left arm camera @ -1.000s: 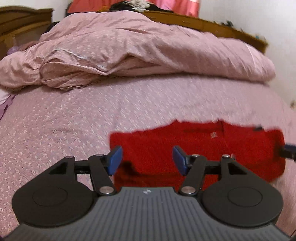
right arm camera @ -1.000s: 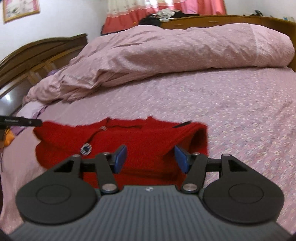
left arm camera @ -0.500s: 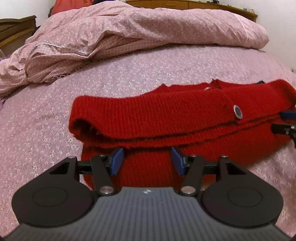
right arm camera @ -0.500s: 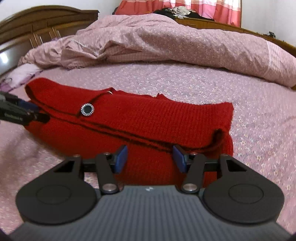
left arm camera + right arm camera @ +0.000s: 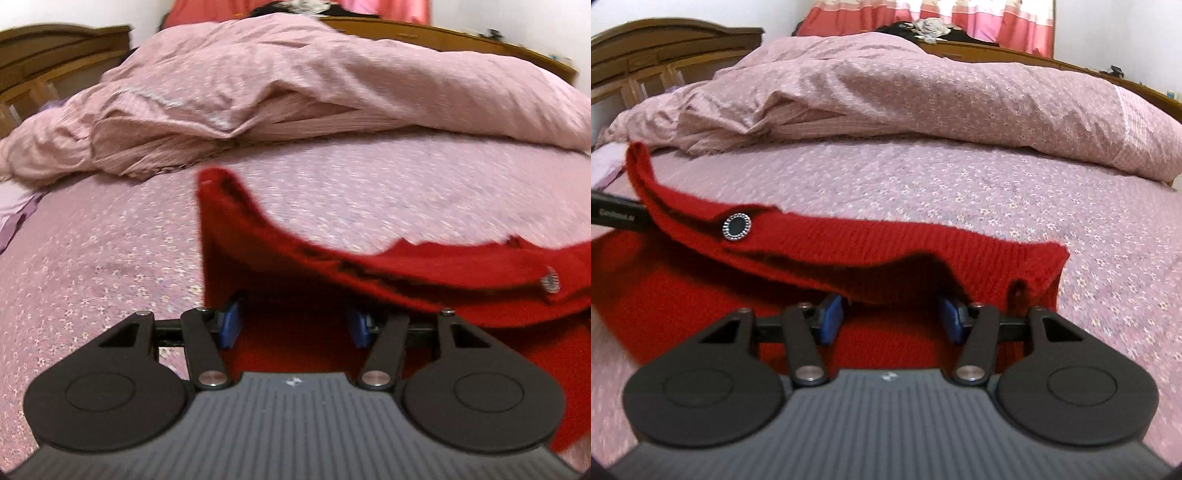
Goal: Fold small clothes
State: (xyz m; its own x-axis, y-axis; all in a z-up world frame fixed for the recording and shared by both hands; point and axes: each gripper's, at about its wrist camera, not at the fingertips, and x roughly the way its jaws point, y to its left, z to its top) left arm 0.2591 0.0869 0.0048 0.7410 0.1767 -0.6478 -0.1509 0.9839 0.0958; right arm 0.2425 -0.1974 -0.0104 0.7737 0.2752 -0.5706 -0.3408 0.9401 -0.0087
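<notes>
Two grippers are reaching under the folded edge of one red cardigan.

We are seeing the left gripper (image 5: 293, 326) with its blue pads apart, and red knit lying between them without being pressed; the right gripper (image 5: 890, 321) is standing the same way. The red cardigan (image 5: 923, 243) is lying on the pink flowered sheet (image 5: 1015, 192), with its upper layer hanging over both pairs of pads. One round button (image 5: 737, 226) is showing near its edge. Behind, we are seeing a rumpled pink duvet (image 5: 332, 81).
</notes>
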